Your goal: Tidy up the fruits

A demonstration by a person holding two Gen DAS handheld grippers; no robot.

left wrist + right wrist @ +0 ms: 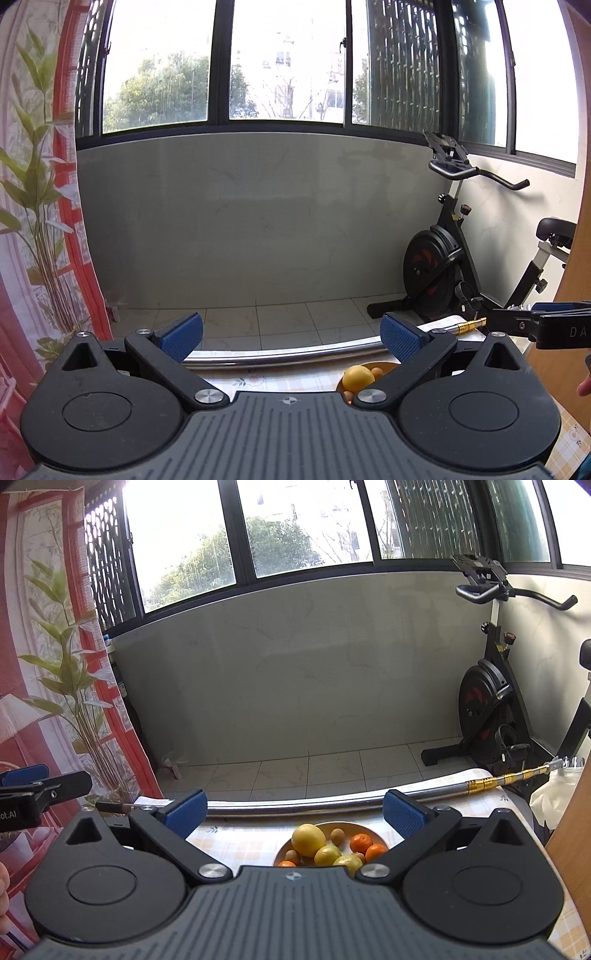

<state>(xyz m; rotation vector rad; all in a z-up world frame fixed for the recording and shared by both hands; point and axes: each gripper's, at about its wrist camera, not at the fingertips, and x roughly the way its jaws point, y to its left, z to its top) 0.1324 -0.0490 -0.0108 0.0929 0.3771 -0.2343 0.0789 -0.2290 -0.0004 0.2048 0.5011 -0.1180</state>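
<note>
On the table with the pale yellow checked cloth (236, 843), your landmark is the shallow round cream bowl (373, 832), which holds all the fruit you can see. Inside the bowl, the big round yellow citrus (308, 839) sits toward its left side, with 2 smaller yellow-green lemons (327, 854) in front of it, 2 small orange mandarins (361, 842) to the right, and a small brown round fruit (337, 836) at the back. Just behind the bowl, a long silver metal tube with a gold-ringed end (369, 802) lies across the table. Above the bowl's near side, your right gripper (295, 814) hangs with its blue-padded jaws spread wide and nothing between them. Left of the bowl, your left gripper (291, 336) is likewise wide open and empty, apart from the fruit. Beyond the bowl, on the tiled floor at the right, stands a black exercise bike (491, 701) against the grey wall.
</note>
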